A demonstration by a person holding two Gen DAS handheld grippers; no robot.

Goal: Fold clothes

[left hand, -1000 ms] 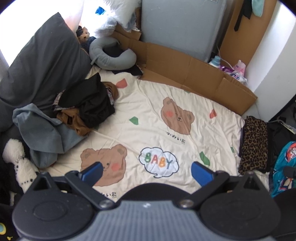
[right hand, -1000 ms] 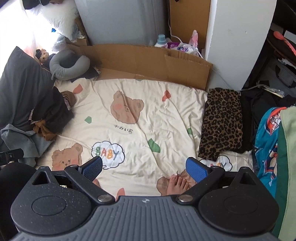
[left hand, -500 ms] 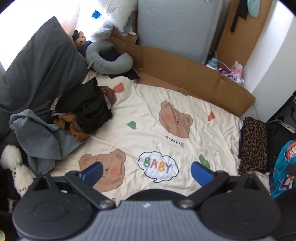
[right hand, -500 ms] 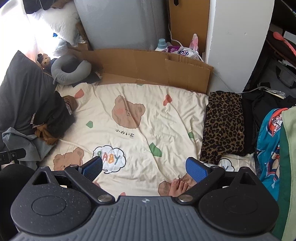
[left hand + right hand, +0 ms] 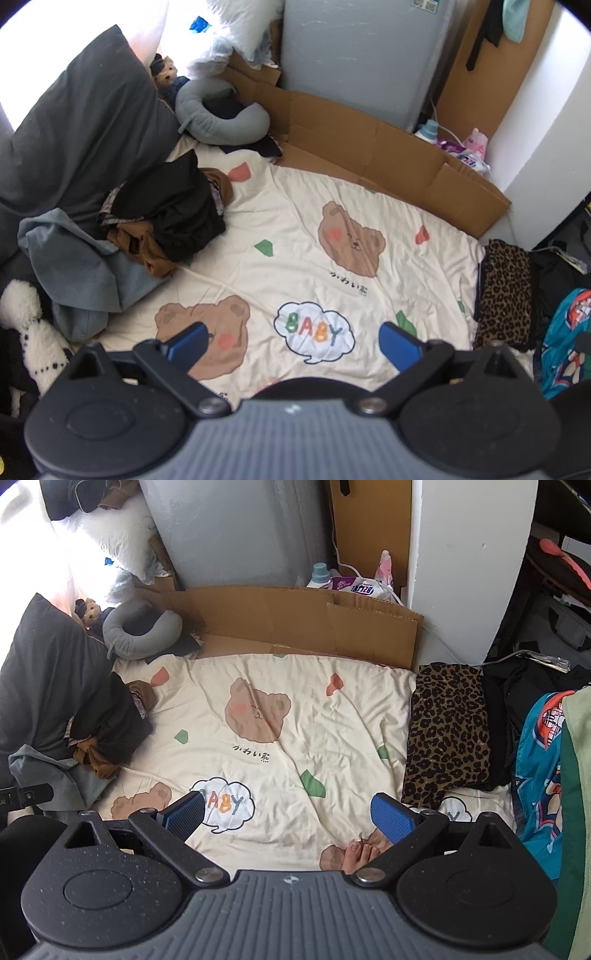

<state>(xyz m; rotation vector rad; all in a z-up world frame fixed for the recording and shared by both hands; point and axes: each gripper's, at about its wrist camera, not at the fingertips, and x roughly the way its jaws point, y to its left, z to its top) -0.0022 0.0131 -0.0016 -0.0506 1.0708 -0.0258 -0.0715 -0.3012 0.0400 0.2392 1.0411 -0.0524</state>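
Observation:
A heap of unfolded clothes, black and brown pieces on a grey-blue garment, lies at the left edge of a cream bear-print blanket. A folded leopard-print garment rests at the blanket's right edge beside black clothes. My left gripper hangs open above the blanket near the "BABY" print, holding nothing. My right gripper is open too, high over the blanket's near side, with nothing between its fingers.
A dark grey pillow and a grey neck pillow sit at the back left. Cardboard lines the far edge before a grey cabinet. A blue patterned fabric hangs at right. A person's toes show below the right gripper.
Both grippers have risen and pulled back a little, so the bed looks smaller and more of the far wall shows. Both stay open; the clothes have not moved.

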